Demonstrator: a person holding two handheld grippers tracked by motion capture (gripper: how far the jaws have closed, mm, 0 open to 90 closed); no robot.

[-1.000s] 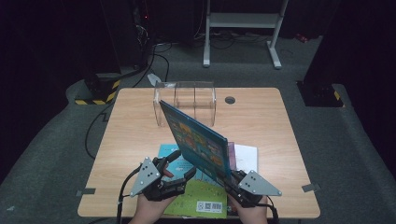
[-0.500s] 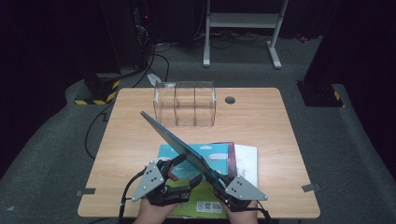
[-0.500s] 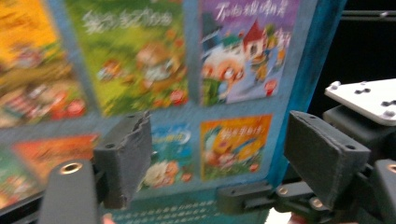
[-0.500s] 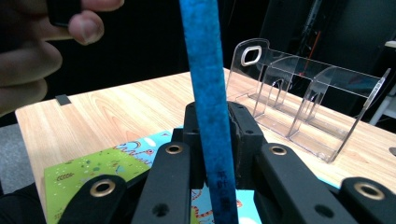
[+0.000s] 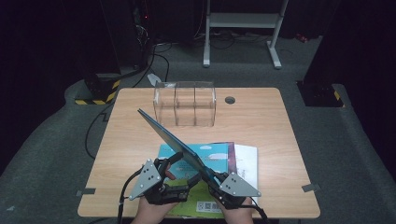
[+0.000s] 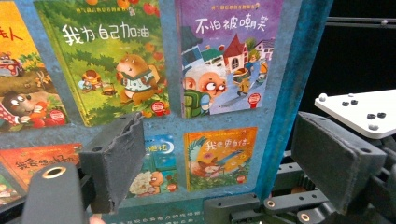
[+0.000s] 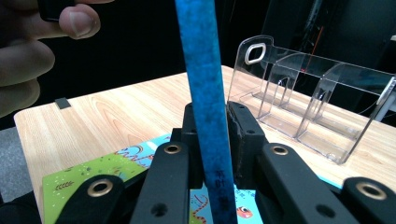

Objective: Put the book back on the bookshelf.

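Observation:
A thin blue picture book (image 5: 168, 135) stands tilted over the table, its top corner leaning left toward the back. My right gripper (image 5: 212, 179) is shut on its lower edge; in the right gripper view the blue edge (image 7: 201, 60) runs up between the pressed jaws (image 7: 210, 135). My left gripper (image 5: 172, 164) sits just left of the book, under its leaning face. Its jaws have just been opening and stand wide apart (image 6: 224, 154). The book's back cover (image 6: 140, 70) faces them, and neither pad touches it.
A teal and green book (image 5: 215, 154) and a white one (image 5: 245, 161) lie flat on the wooden table (image 5: 130, 140) under the grippers. A clear plastic divider box (image 5: 184, 102) stands at the back, with a cable hole (image 5: 229, 100) to its right. A hand (image 7: 28, 46) shows at the upper left of the right gripper view.
The book has turned from face-on to edge-on and tipped down to the left. My right gripper shifted slightly left with it. The left gripper's jaws have spread.

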